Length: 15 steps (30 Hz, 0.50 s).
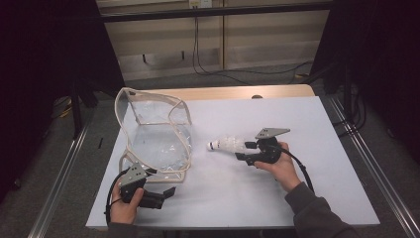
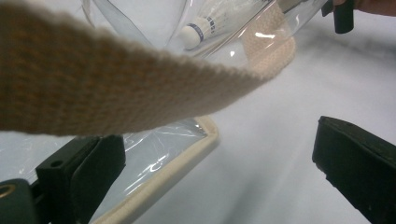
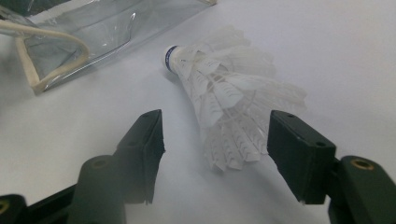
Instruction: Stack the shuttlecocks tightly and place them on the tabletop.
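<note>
On the pale counter (image 1: 297, 124) a feather shuttlecock (image 3: 224, 100) lies on its side, between the right gripper (image 3: 215, 140)'s open fingers. Light and crushable: hold the skirt gently. Left gripper (image 2: 210, 158) gapes empty beside the clear bag (image 1: 153, 134).

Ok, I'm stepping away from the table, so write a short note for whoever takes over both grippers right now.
Left gripper: open, at the near edge of the clear bag, holding nothing; the bag's beige strap passes just above its jaws.
Right gripper: open, jaws on either side of the feather end of the shuttlecock, not closed on it.
Things: the shuttlecock lies on its side on the white table, cork end towards the bag, just right of the bag. The bag stands with its mouth open.
Done: both grippers are in position.
Left: probably grip the shuttlecock and place it in the bag, steadying the bag with the left gripper.
</note>
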Each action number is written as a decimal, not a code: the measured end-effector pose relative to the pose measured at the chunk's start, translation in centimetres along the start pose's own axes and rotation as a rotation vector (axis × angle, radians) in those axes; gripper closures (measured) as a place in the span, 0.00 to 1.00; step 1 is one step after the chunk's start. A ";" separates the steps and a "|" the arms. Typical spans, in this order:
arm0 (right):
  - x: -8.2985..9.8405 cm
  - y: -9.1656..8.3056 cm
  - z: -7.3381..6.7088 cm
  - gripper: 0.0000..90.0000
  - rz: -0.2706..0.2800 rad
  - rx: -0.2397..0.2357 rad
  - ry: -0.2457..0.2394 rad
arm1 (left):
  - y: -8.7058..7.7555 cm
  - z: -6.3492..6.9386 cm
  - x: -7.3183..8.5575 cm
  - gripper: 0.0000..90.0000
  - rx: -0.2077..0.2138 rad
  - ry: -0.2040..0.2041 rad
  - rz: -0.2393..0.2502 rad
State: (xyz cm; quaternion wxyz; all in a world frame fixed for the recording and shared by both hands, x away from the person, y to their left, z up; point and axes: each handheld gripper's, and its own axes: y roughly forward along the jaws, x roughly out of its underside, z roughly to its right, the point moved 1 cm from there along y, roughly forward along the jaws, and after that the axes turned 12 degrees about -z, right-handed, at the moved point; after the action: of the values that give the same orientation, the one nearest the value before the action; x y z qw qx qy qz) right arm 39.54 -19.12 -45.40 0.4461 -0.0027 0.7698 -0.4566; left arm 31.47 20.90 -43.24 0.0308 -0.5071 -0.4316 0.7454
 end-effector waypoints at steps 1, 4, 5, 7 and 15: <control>0.0 0.0 0.0 0.37 0.004 0.000 0.003 | 0.0 0.0 0.0 0.03 0.001 0.000 0.000; -0.1 0.1 0.1 0.30 0.010 0.003 0.022 | 0.0 0.0 0.0 0.03 0.000 0.000 -0.001; -0.1 0.2 0.1 0.28 0.015 0.001 0.030 | 0.0 0.0 0.0 0.03 0.001 0.000 0.001; -0.2 0.2 0.1 0.25 0.022 0.000 0.038 | 0.0 0.0 0.0 0.03 0.001 -0.001 0.002; -0.4 0.4 -0.3 0.17 0.020 -0.002 0.047 | 0.0 -0.1 -0.1 0.02 0.002 -0.001 0.006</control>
State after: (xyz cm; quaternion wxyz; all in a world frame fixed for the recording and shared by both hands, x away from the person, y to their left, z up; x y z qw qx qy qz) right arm 39.70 -18.57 -45.36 0.4323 0.0152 0.7804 -0.4515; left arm 31.58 20.89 -43.24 0.0290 -0.5082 -0.4295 0.7460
